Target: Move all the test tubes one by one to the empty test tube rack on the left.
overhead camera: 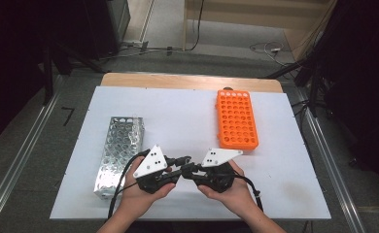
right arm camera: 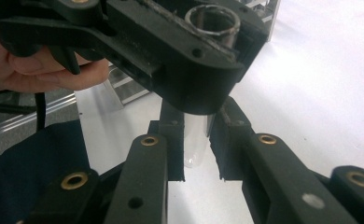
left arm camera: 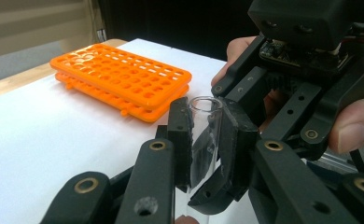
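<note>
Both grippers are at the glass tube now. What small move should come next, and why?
Probably shut the right gripper on the lower part of the glass tube. The left gripper already clamps the tube near its open top, while the right jaws flank its bottom with gaps.

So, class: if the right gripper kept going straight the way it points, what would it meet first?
The clear test tube standing between its open jaws, held above by the left gripper. Depth is hard to judge.

My table (overhead camera: 187, 80) is wooden, and a white sheet (overhead camera: 187, 116) covers nearly all of it (a bare strip of wood shows along the far edge). On the sheet lie an orange tube rack (overhead camera: 237, 119) at my right and a perforated metal rack (overhead camera: 118, 148) at my left, well apart.
</note>
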Action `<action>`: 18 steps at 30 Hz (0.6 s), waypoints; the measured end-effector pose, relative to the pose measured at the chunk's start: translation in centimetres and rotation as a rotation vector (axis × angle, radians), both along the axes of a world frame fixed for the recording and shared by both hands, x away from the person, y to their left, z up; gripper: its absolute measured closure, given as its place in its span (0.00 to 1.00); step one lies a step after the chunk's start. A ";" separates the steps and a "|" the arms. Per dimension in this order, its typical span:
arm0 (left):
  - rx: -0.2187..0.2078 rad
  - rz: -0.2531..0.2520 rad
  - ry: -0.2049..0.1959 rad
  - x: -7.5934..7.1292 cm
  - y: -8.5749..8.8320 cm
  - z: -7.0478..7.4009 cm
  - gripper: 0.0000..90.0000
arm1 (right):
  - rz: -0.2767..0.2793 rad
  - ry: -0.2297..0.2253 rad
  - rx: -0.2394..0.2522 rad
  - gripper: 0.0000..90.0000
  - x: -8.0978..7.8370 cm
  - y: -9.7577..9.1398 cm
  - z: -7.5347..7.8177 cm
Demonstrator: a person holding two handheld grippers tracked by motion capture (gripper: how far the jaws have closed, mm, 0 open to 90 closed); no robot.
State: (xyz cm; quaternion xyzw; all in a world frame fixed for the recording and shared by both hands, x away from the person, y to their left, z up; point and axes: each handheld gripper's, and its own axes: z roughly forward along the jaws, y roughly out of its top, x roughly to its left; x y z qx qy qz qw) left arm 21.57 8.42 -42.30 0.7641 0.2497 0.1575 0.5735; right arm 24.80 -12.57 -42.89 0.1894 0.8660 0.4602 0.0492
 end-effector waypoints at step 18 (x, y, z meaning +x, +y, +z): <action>-0.023 0.055 0.001 0.7 2.1 0.4 0.84 | -0.053 -0.026 0.060 0.11 0.7 -2.4 0.6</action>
